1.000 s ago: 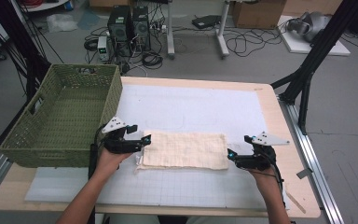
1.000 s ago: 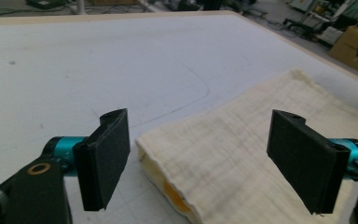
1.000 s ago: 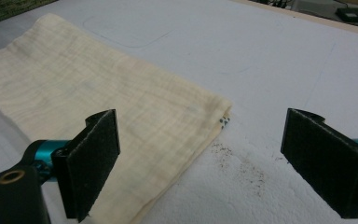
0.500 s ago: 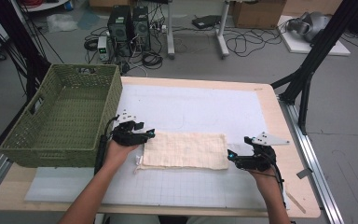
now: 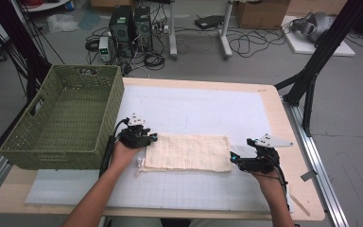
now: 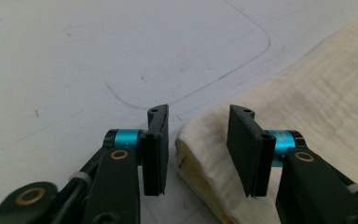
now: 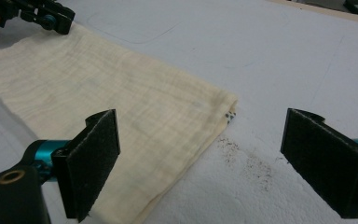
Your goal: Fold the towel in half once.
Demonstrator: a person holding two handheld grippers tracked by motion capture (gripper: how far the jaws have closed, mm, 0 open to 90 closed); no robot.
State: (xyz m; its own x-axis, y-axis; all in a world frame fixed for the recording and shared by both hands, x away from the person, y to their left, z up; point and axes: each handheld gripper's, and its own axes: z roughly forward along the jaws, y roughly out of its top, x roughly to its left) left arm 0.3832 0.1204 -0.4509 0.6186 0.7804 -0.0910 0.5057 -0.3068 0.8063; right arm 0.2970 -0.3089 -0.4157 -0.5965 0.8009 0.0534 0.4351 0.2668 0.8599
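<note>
Your right gripper (image 5: pixel 236 160) waits at the right end of the folded cloth (image 5: pixel 189 152), jaws wide apart. The cloth lies long-ways across the desk (image 5: pixel 283 113). Your left gripper (image 6: pixel 198 151) is at its far left corner; the jaws have just been closing with that corner between them, not yet pinching. The green basket (image 5: pixel 26 142) beyond is empty.

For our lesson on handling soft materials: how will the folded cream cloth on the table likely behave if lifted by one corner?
The folded cream cloth looks thin and woven, so it would probably droop, not hold its shape. Its layers show at the corner between the left gripper jaws, which have just been closing, so lifting there may let it unfold. It is likely light, and won't roll.
</note>
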